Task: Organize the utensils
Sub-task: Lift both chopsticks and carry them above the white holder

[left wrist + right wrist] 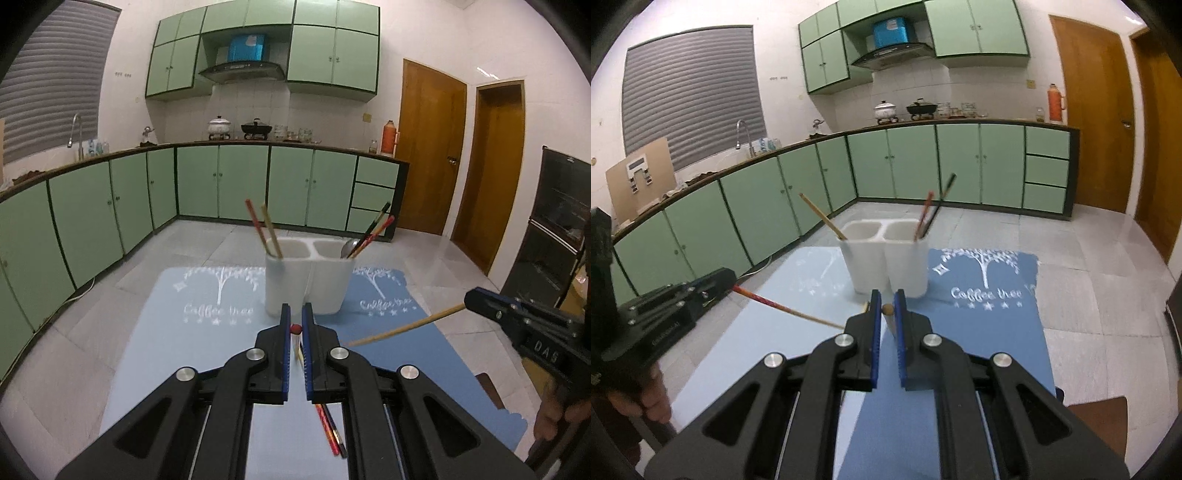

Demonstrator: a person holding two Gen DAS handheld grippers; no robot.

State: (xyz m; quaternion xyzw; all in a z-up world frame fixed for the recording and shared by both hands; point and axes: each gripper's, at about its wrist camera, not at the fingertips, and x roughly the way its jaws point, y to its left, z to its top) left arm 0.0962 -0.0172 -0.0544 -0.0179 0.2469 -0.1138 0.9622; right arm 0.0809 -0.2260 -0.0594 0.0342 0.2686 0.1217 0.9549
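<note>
Green kitchen cabinets back a tabletop (147, 369) laid with blue mats. Between the left gripper (296, 325)'s nearly closed fingers a red-ended chopstick (295, 328) is pinched; more chopsticks (330, 430) lie on the mat beneath them. The right gripper (887, 308) likewise pinches a plain wooden chopstick (887, 309), its fingers narrowed onto it. Just ahead of both stands the white two-cup holder (308, 280), already carrying chopsticks and a spoon. Judged from here, each stick should be tipped upright above a cup before the fingers spread, so neither knocks those inside.
</note>
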